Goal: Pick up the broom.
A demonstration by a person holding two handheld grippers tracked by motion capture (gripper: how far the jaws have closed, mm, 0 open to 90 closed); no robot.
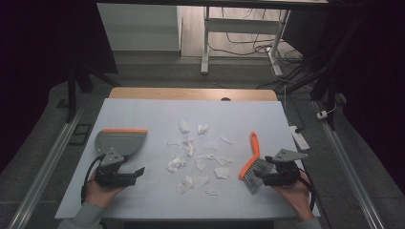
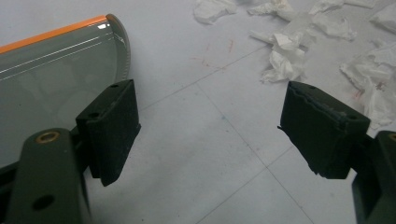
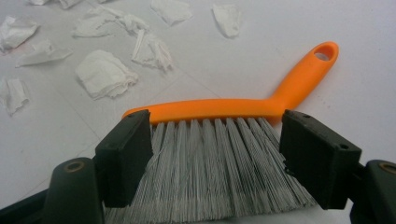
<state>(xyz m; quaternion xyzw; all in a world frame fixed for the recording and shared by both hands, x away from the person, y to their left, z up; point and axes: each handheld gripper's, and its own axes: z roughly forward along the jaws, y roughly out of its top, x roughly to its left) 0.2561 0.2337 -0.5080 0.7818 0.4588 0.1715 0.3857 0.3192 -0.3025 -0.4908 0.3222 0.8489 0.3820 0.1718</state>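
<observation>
Orange-and-grey tools: small grey plastic dustpan with orange front lip (image 1: 120, 140) at table's left; hand brush with orange plastic handle and grey bristles (image 1: 252, 161) at right.
Litter: crumpled white paper scraps (image 1: 198, 157) strewn across middle of pale white tabletop (image 1: 157, 112), between pan and brush.
Left gripper (image 1: 128, 177): held low just beside dustpan's near edge, jaws wide apart, nothing between them but bare tabletop.
Right gripper (image 1: 261, 177): jaws spread either side of bristle fan, lying flat on table; contact with bristles impossible to tell, no firm clamp evident.
Likely job: sweeping scraps into pan, judged from layout alone.
Risk, brush: closing on soft bristles rather than rigid orange back, brush likely to twist or slip out.
Risk, litter: light paper, easily flicked past pan by a fast stroke.
Risk, pan: unheld, liable to slide away under push.
Edges: brush near table's right edge, pan near left; scraps could go overboard.
Open room: bare surface beyond scraps and along near edge.
</observation>
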